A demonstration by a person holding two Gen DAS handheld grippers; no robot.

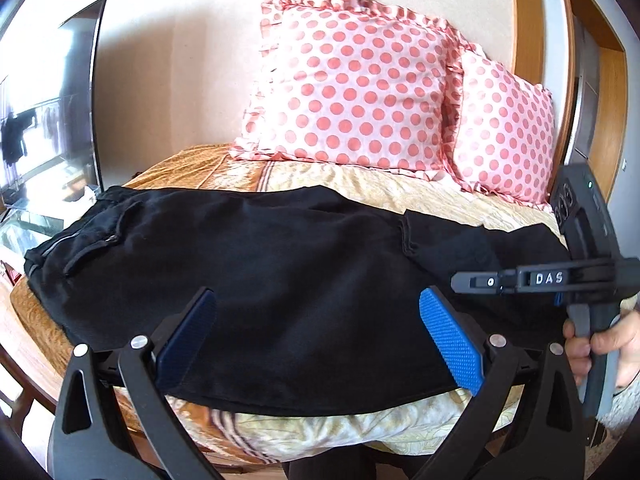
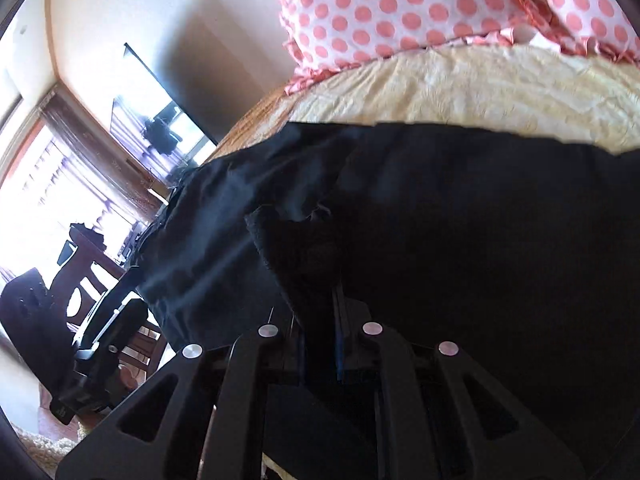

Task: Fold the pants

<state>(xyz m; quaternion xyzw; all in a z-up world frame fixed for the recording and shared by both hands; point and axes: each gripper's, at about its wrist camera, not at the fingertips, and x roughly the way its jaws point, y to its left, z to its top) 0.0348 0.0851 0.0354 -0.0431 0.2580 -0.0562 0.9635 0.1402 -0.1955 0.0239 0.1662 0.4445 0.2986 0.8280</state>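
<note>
Black pants (image 1: 280, 280) lie across a yellow-and-orange bedspread (image 1: 360, 188), waistband with a zip pocket at the left, a folded-over leg end at the right. My left gripper (image 1: 320, 328) is open, its blue pads (image 1: 452, 344) spread wide just above the pants' near edge. My right gripper (image 2: 316, 300) is shut on a fold of the pants (image 2: 460, 240) at their right end; it shows from the side in the left wrist view (image 1: 464, 282), held by a hand (image 1: 600, 344).
Two pink polka-dot pillows (image 1: 352, 80) lean on the wall behind the pants. A dark TV screen (image 1: 52, 112) stands at the left over a glass shelf (image 1: 24, 228). Wooden chairs (image 2: 96, 280) stand by a bright window. A wooden door frame (image 1: 616, 60) is at the right.
</note>
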